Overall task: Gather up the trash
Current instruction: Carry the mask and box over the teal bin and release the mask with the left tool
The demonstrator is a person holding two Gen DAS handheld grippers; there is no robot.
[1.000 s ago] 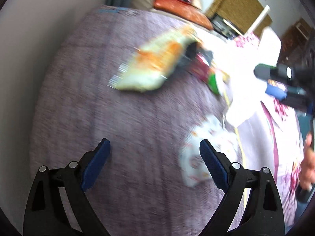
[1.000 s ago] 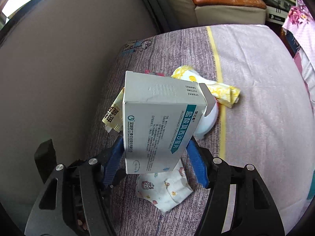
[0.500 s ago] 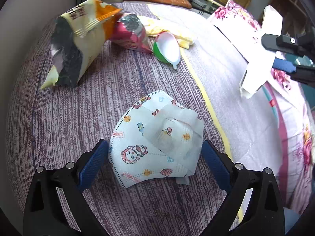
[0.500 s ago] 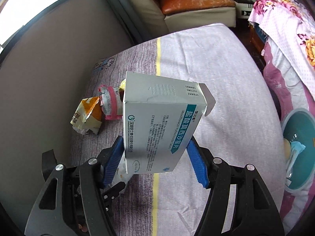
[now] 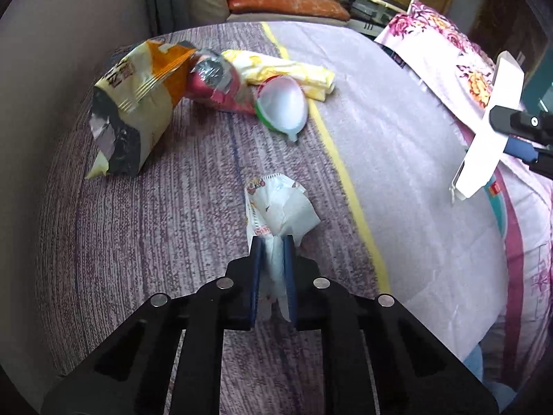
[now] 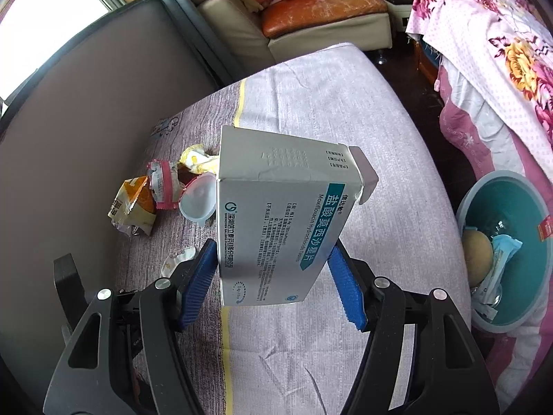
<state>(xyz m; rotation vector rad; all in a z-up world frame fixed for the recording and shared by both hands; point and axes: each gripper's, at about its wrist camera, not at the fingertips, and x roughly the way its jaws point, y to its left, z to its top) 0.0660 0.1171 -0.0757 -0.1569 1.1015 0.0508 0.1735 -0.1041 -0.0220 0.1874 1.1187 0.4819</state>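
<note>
My left gripper (image 5: 273,242) is shut on a white cartoon-print face mask (image 5: 280,207), pinched at its near edge on the purple bedspread (image 5: 172,242). Beyond it lie a yellow-orange snack bag (image 5: 134,103), a red wrapper (image 5: 221,86), a white-green plastic cup (image 5: 283,107) and a yellow wrapper (image 5: 293,69). My right gripper (image 6: 273,269) is shut on a white medicine box (image 6: 276,228), held in the air above the bed. The box also shows at the right of the left wrist view (image 5: 490,135). The mask shows small beside the left gripper in the right wrist view (image 6: 176,259).
A teal trash bin (image 6: 518,207) with trash inside stands on the floor to the right of the bed. A pink floral cover (image 6: 501,52) hangs at the right. A padded headboard (image 6: 86,121) runs along the left. A sofa (image 6: 311,17) is at the back.
My left gripper has closed on the face mask, crumpling it. My right gripper has carried the box up and to the right, bringing the teal bin further into view.
</note>
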